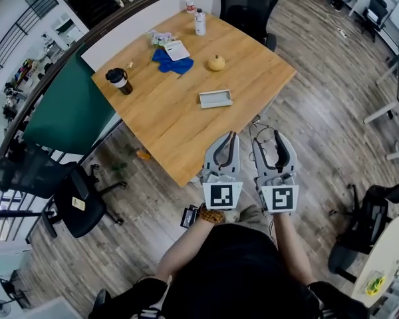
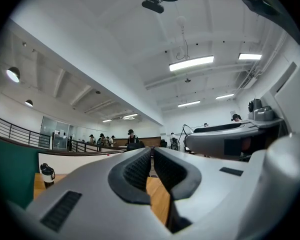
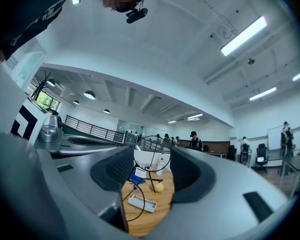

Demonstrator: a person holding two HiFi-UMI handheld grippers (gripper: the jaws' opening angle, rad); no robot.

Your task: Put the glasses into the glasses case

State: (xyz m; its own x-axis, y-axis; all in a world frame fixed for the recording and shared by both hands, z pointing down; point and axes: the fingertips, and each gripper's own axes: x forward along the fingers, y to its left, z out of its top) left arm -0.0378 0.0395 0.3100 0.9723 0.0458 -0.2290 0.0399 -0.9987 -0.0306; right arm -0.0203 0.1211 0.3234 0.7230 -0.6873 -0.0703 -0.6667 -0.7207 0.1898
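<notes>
Glasses (image 1: 262,131), one thin-wire pair, sit in the right claw (image 1: 271,141) just off the near edge of the worktop (image 1: 159,121) in the head view. The single open case (image 1: 215,98) lies on the worktop, well apart and seemingly empty, so nothing is placed yet. Also there: two bottles (image 1: 199,22), one cup (image 1: 120,80) and one blue cloth (image 1: 172,62). In the left gripper view, the left claw (image 2: 152,156) is closed together on nothing. In the right gripper view, the jaws are clamped on the glasses, with the case ahead. By my judgement, carrying and placing remain.
</notes>
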